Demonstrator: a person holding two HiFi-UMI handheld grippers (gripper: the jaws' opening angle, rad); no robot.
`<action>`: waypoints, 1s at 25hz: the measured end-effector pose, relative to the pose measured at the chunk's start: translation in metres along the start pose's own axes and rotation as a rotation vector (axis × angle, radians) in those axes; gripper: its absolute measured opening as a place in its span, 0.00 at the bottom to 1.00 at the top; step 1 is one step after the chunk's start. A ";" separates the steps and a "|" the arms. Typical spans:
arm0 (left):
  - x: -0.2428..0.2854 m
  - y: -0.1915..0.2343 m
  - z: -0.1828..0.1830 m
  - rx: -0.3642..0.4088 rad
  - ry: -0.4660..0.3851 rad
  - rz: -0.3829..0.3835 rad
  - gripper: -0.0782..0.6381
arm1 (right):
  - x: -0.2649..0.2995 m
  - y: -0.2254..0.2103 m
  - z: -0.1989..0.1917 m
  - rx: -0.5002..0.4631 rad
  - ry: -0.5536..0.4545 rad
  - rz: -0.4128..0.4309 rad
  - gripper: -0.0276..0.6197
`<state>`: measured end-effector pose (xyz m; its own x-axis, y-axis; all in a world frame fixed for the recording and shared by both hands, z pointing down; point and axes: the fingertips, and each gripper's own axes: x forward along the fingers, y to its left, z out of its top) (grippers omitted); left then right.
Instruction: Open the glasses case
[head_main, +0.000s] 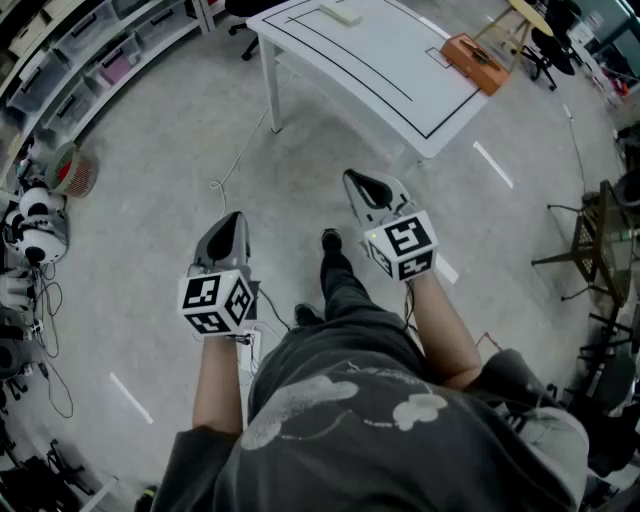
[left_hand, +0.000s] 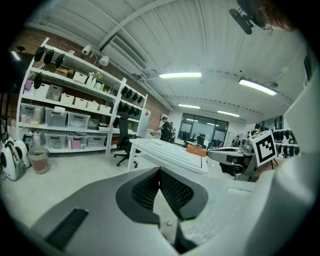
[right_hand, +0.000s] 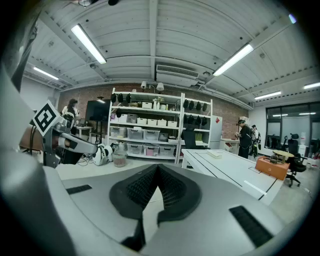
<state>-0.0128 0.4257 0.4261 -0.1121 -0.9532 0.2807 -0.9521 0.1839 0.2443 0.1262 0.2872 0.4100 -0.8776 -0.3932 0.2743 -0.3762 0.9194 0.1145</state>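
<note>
The orange glasses case (head_main: 478, 62) lies closed on the far right corner of the white table (head_main: 380, 70), well ahead of both grippers. It also shows as an orange box (left_hand: 196, 148) in the left gripper view and as the case (right_hand: 271, 166) in the right gripper view. My left gripper (head_main: 232, 222) and right gripper (head_main: 362, 182) hang over bare floor in front of the person's body, short of the table. Both are shut with nothing between the pads. The left gripper's (left_hand: 159, 170) tips meet; so do the right gripper's (right_hand: 158, 167).
A flat white object (head_main: 340, 13) lies at the table's far edge. Shelves with storage bins (head_main: 100, 50) line the left wall, with a small fan (head_main: 70, 168) and cables on the floor. A black office chair (left_hand: 123, 145) stands beyond the table. A stool (head_main: 585, 235) is at right.
</note>
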 end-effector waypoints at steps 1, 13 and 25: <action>-0.002 -0.002 0.000 0.000 -0.001 -0.001 0.11 | -0.002 0.001 0.000 -0.003 -0.001 0.002 0.04; -0.010 -0.003 -0.003 -0.011 -0.001 0.016 0.11 | -0.008 0.003 0.003 -0.007 -0.005 0.003 0.04; 0.045 -0.010 0.007 -0.008 0.011 0.008 0.11 | 0.011 -0.066 -0.003 0.064 -0.038 -0.052 0.04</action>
<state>-0.0108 0.3792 0.4296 -0.1166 -0.9489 0.2933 -0.9490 0.1936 0.2490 0.1426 0.2223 0.4079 -0.8665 -0.4415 0.2331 -0.4389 0.8961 0.0658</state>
